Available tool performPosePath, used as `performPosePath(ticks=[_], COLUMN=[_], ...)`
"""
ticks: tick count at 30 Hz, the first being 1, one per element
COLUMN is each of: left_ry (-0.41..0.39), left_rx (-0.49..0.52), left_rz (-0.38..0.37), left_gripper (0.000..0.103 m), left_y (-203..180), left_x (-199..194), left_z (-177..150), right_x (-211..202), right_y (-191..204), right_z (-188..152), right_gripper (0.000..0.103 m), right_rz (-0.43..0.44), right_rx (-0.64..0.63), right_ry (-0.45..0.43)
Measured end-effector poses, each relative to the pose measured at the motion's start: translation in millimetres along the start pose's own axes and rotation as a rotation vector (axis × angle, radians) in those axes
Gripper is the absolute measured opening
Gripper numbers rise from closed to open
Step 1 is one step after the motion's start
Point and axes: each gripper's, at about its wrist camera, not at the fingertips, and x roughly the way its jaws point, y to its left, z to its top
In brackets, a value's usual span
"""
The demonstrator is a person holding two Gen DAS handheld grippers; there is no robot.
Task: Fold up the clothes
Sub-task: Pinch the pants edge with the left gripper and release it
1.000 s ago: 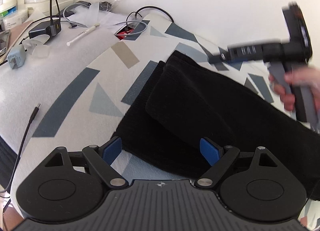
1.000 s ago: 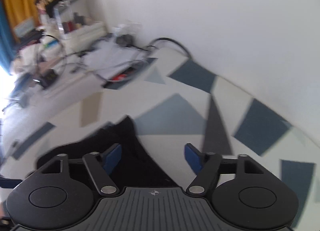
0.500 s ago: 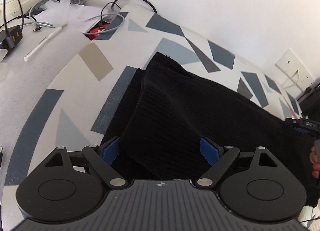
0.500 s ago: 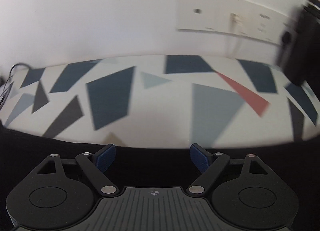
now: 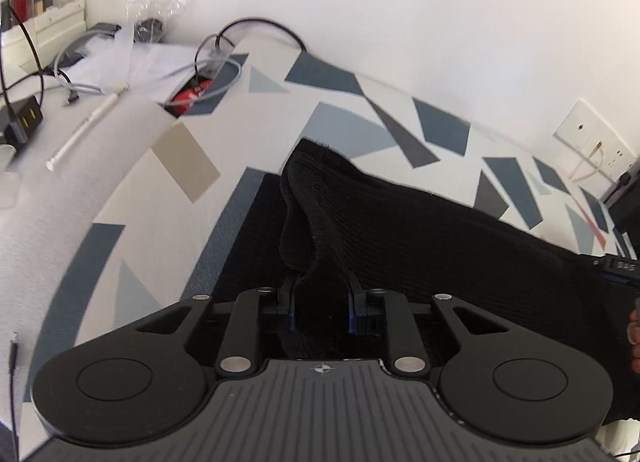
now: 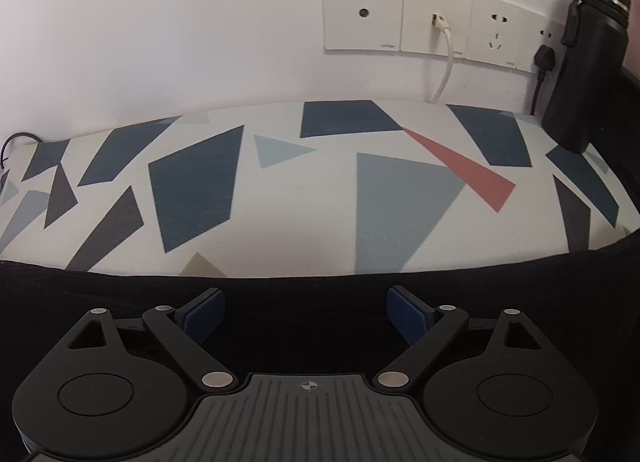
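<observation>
In the left wrist view, the left gripper [image 5: 320, 302] is pinching a raised fold of the one black knit garment [image 5: 420, 230], its jaws having just been closing on the cloth; the garment is lying across the patterned surface [image 5: 188, 166], with two loose cables and one white pen lying well apart at the far end. In the right wrist view, the right gripper [image 6: 306, 310] is hovering over the garment's far edge [image 6: 300, 290], its jaws having just been opening, spread wide and holding nothing. Lifting with only one side gripped is likely to drag the fold askew. One black bottle [image 6: 584, 62] is standing by four wall plates.
</observation>
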Motion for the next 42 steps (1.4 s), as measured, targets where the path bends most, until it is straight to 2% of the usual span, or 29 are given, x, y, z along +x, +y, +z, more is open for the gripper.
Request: performPosePath(ticks=[3,6,9,10,13,15,18,19,26,30,34,37,39,42], left_ry=[-0.045,-0.07,-0.066,-0.046,0.042,0.073,0.065,0.068,0.126,0.148,0.118,0.037,-0.016,-0.052], left_rx=[-0.005,-0.074,-0.114,-0.125,-0.164,-0.183,-0.216,-0.225,-0.242,-0.309,-0.248,-0.196,-0.116,0.012], left_rz=[-0.032,-0.089,-0.109,-0.092,-0.029,-0.015,-0.093,-0.112,-0.103,-0.195,-0.175,-0.176,-0.186,-0.179], left_gripper=[0.017,0.016,0.016,0.017,0.031,0.071,0.079,0.08,0.082,0.082,0.082,0.082,0.082,0.082], left_y=[-3,-1,2,5,24,37,50,54,56,50,33,19,7,-11], left_x=[-19,-42,-55,-53,-26,-12,-14,-17,-21,-22,-17,-26,-36,-42], left_z=[0,3,6,7,4,1,-5,-9,-45,-60,-65,-60,-57,-56], right_x=[1,-1,-7,-8,-6,-3,-7,-9,-18,-22,-23,-22,-22,-22], right_y=[6,11,17,18,24,25,20,19,8,-3,-10,-10,-9,-10], right_z=[1,2,4,4,3,2,1,-1,-20,-30,-35,-34,-33,-33], right_gripper=[0.087,0.087,0.087,0.087,0.087,0.087,0.087,0.087,0.088,0.089,0.09,0.091,0.091,0.091], right_rz=[0.014,0.033,0.068,0.077,0.072,0.058,0.066,0.068,0.059,0.039,0.03,0.026,0.026,0.027], right_rx=[-0.01,-0.015,-0.022,-0.029,-0.061,-0.061,-0.036,-0.035,-0.026,0.018,0.041,0.036,0.036,0.037], right_ry=[0.004,0.011,0.012,0.012,0.022,0.033,0.034,0.034,0.069,0.079,0.077,0.082,0.085,0.085])
